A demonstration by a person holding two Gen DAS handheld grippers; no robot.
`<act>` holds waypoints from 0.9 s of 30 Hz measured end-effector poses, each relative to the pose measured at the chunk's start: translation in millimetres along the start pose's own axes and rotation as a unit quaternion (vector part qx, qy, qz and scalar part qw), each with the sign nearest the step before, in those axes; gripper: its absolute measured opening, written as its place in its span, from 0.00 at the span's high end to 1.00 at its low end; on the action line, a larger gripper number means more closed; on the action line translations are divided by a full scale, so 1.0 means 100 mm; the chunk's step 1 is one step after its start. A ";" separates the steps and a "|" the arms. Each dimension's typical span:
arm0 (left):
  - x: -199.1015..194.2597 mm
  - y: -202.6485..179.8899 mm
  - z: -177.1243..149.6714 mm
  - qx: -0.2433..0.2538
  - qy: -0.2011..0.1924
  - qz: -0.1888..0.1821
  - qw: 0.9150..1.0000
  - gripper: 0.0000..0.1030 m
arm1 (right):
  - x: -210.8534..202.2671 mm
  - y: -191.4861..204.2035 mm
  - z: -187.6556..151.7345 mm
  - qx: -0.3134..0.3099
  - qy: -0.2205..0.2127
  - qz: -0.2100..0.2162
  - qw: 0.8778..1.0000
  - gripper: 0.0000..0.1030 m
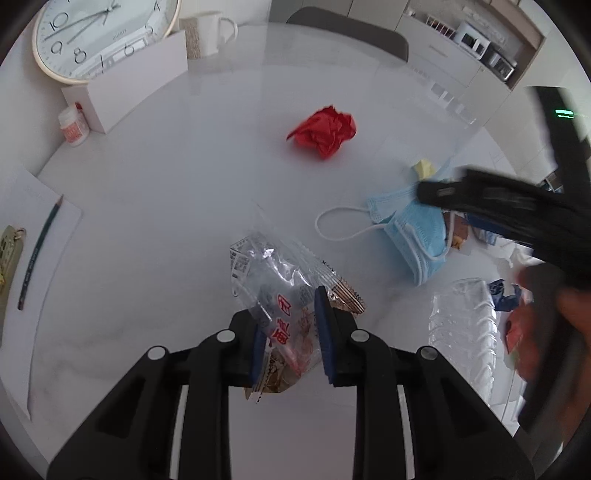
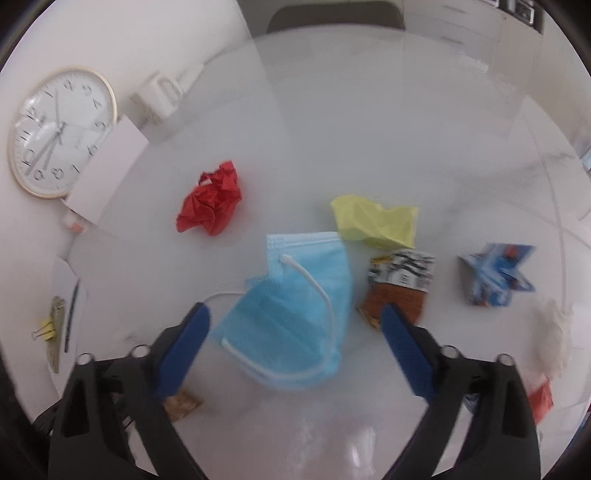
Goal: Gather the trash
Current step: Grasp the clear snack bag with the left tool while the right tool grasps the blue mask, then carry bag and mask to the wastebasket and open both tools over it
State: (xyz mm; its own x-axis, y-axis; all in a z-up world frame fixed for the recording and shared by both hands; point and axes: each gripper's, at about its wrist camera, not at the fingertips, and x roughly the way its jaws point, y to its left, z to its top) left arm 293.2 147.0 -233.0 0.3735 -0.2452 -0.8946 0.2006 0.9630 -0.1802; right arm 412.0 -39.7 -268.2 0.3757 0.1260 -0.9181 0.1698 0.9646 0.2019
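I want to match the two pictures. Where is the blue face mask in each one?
Left wrist view: the blue face mask lies right of centre, partly under the right gripper.
Right wrist view: the mask lies at lower centre, between the open fingers of that gripper.
Shared landmark: the crumpled red paper, on the table beyond the mask in both views.

Round white glossy marble-look table (image 1: pixel 166 206) fills both views, soft daylight glare across its top. Far edge: dark grey padded chair back (image 1: pixel 351 33) pushed in. Far left, a round white wall clock with pale wood rim (image 1: pixel 99 33) leans against a plain white wall (image 2: pixel 110 33). Far right, white cabinets with open wood-lined shelf (image 1: pixel 491 51) holding small appliances, blurred.
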 end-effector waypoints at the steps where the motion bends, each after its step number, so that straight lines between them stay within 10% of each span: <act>1: -0.02 0.00 0.00 0.002 -0.003 0.001 1.000 0.76 | 0.07 0.02 0.00 -0.005 0.012 -0.001 1.000 0.35; 5: -0.15 0.00 -0.05 0.014 -0.014 0.005 1.000 0.76 | 0.13 0.08 0.00 -0.022 0.018 -0.007 1.000 0.75; 9: -0.26 0.02 -0.07 0.011 -0.022 -0.001 1.000 0.76 | -0.02 0.14 0.00 -0.041 0.003 0.010 0.999 0.88; 20: -0.79 -0.14 -0.10 0.035 -0.071 -0.018 0.997 0.76 | -1.10 0.09 -0.07 -0.061 -0.094 0.056 0.992 0.90; 27: -1.27 -0.53 -0.33 0.089 -0.092 -0.046 0.991 0.76 | -2.08 -0.37 -0.70 -0.046 -0.151 0.051 0.986 0.90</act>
State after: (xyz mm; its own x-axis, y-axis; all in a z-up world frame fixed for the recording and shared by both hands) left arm 205.5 130.6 -123.6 0.5010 -0.3630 -0.7857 0.3917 0.9046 -0.1682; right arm 264.1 -85.7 -108.9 0.6427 0.1625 -0.7487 0.0395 0.9689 0.2442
